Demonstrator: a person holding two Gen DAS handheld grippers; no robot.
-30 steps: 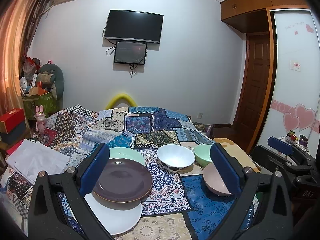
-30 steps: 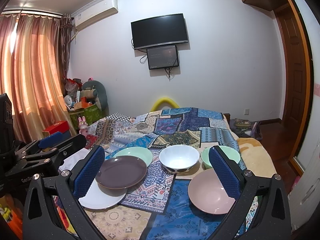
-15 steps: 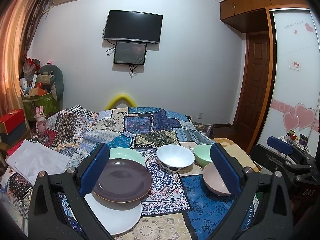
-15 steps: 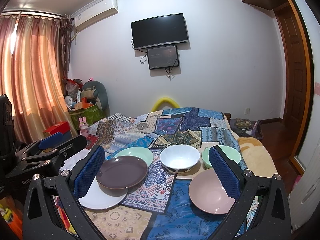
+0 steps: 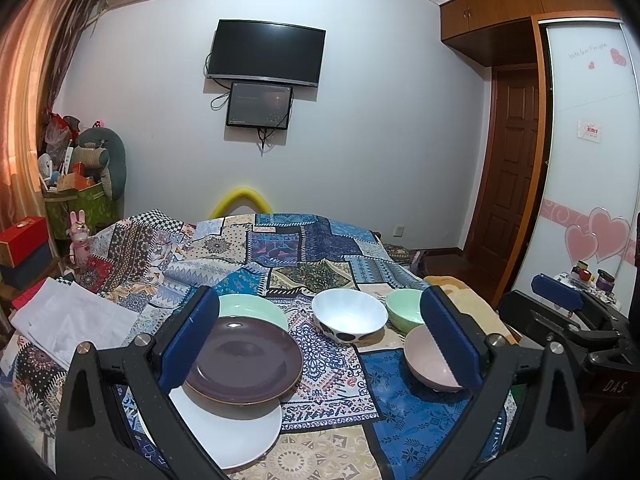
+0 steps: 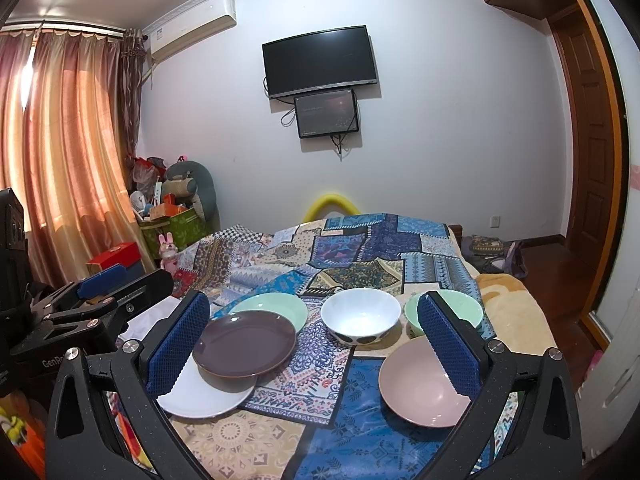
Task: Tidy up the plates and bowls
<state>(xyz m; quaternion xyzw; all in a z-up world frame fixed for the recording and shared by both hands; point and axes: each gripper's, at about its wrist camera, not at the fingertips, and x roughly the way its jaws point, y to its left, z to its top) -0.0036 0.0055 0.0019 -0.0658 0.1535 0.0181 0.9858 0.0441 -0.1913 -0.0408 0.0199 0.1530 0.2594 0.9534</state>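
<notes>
**Both grippers wide open above the dishes on the bed**

I hold the left gripper and right gripper over the near end of the patchwork bedspread, fingers spread apart, gripping nothing. Toward the near left corner, a brown plate lies on a white plate, with a green plate just behind. A white bowl sits mid-bed, a green bowl to its right, and a pink bowl nearest the right edge.
</notes>
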